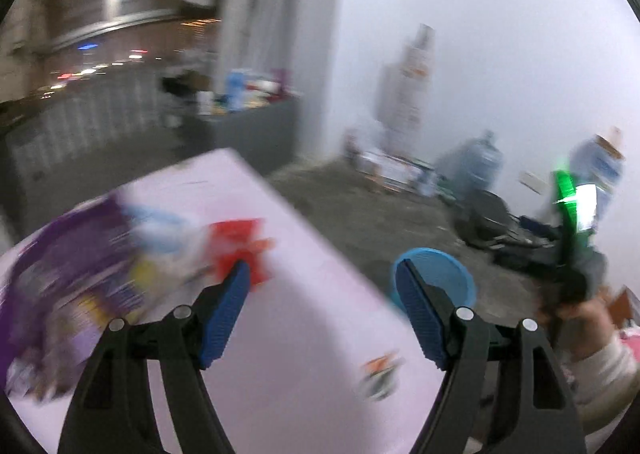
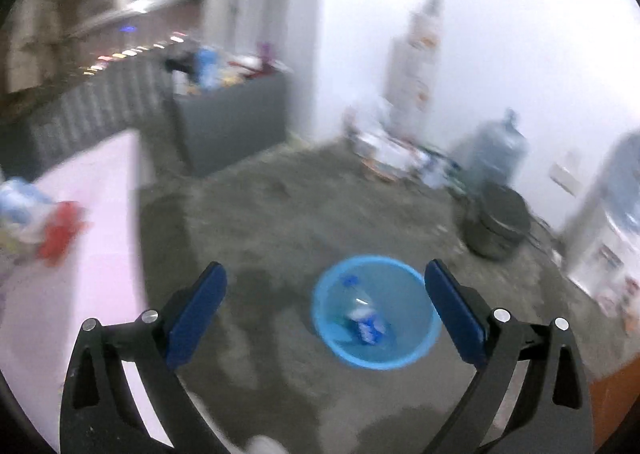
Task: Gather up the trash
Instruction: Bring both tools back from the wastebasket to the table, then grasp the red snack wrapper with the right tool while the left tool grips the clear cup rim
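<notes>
Sitting on the grey floor, the blue bin (image 2: pixel 376 312) serves as the marker for everything else. Far to its left in the right wrist view stands the pink table (image 2: pixel 96 238), its near edge well apart from the bin, with a blurred heap of wrappers (image 2: pixel 36 221) on top, a red one among them. In the left wrist view that heap shows as purple, white and red packets (image 1: pixel 132 254) on the table, too smeared to tell apart. The left gripper (image 1: pixel 322 274) hangs over the table's right edge with its blue pads spread fairly wide and nothing between them; the bin's rim peeks out behind its right finger. The right gripper (image 2: pixel 326 274) hovers above the bin, fingers at their widest and empty. Inside the bin lies a blue-and-white wrapper (image 2: pixel 366 324) and what may be a clear bottle. Behind the bin to the right stands a dark pot (image 2: pixel 498 221), and a water jug (image 2: pixel 500 145) stands beyond it.
</notes>
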{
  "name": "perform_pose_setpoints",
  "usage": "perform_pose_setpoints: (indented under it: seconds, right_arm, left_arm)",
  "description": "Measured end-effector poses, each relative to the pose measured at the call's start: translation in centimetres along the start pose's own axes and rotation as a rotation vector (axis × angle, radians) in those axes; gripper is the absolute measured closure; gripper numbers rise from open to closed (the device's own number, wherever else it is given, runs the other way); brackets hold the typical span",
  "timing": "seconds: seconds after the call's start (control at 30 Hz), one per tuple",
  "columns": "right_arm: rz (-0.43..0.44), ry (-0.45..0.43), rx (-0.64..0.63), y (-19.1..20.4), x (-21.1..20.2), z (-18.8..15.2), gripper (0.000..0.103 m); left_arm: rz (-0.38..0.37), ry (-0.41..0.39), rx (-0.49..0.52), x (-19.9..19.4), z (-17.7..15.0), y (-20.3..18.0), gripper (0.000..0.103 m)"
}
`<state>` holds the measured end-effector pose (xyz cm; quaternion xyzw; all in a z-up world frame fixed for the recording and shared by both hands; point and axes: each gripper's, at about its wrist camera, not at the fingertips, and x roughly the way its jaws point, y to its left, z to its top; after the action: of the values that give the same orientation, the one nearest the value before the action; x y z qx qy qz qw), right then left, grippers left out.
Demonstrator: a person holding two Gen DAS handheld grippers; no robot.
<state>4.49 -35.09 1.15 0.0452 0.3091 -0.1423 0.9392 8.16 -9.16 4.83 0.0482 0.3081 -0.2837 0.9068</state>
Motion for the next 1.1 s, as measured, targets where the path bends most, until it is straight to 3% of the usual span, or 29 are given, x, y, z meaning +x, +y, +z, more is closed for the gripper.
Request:
perform_pose_setpoints:
  seconds: [0.13, 0.2, 0.27, 0.47, 0.67, 0.87, 0.97, 1.1]
  right_arm:
    - [0.215, 0.012, 0.027, 3.1, -0.9, 1.4, 0.008]
    - [0.338, 0.063, 0.018, 5.2, -0.2, 2.1, 0.008]
    - [0.402, 0.108, 0.011, 6.8, 0.4, 2.6, 0.008]
    - [0.576, 0.254, 0.019, 12.4, 3.2, 3.4, 0.025]
    - [0.629, 0.382, 0.042, 16.0, 7.3, 4.2, 0.037]
    - [0.604, 0.457, 0.067, 17.1, 10.0, 3.7, 0.051]
    - [0.600, 0.480, 0.064, 17.0, 10.3, 3.2, 0.057]
    - [0.609, 0.509, 0.067, 17.0, 10.6, 2.4, 0.073]
  left_arm:
    - [0.123, -0.042, -0.062, -1.8, -2.1, 4.0, 0.030]
    - [0.161, -0.055, -0.092, -1.9, -2.7, 5.5, 0.030]
    - [0.182, -0.059, -0.109, -1.5, -2.8, 6.5, 0.030]
    - [0.207, -0.024, -0.128, 1.7, -2.5, 8.8, 0.032]
    - [0.200, -0.013, -0.195, 3.1, -2.1, 10.1, 0.032]
    - [0.206, -0.001, -0.208, 4.6, -1.1, 9.5, 0.032]
    - [0.258, 0.015, -0.187, 5.9, -1.0, 9.0, 0.038]
    - [0.312, 0.056, -0.180, 7.2, -1.4, 9.1, 0.050]
